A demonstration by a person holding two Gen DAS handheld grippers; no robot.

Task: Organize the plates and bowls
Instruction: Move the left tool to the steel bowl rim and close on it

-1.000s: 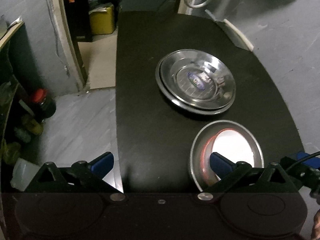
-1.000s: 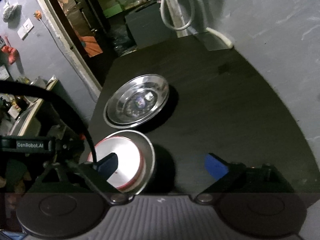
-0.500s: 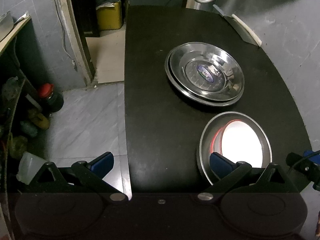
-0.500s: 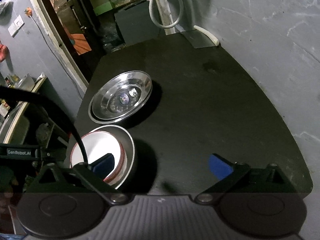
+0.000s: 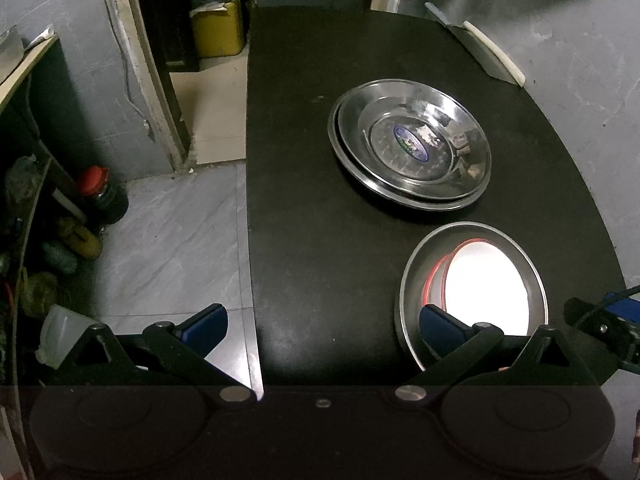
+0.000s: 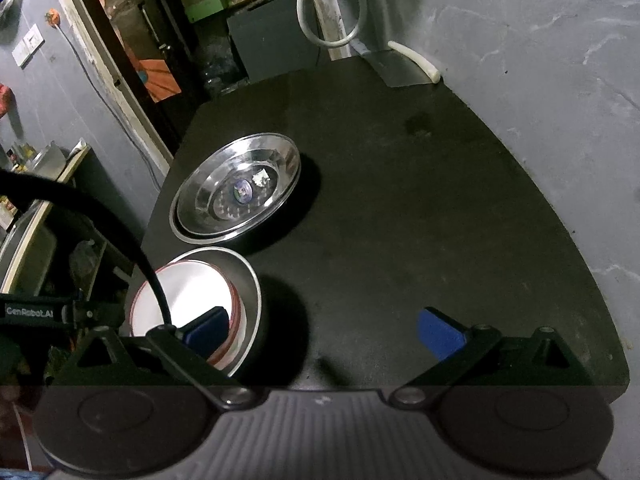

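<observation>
Bearing stacked plates [image 5: 408, 144], black table [image 5: 304, 240]

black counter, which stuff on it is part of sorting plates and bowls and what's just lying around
For the job:
- stacked steel plates
- steel bowl
- white bowl nested inside it

Lying about:
- cleaver by the wall
- hose loop
- bottles on the floor
</observation>
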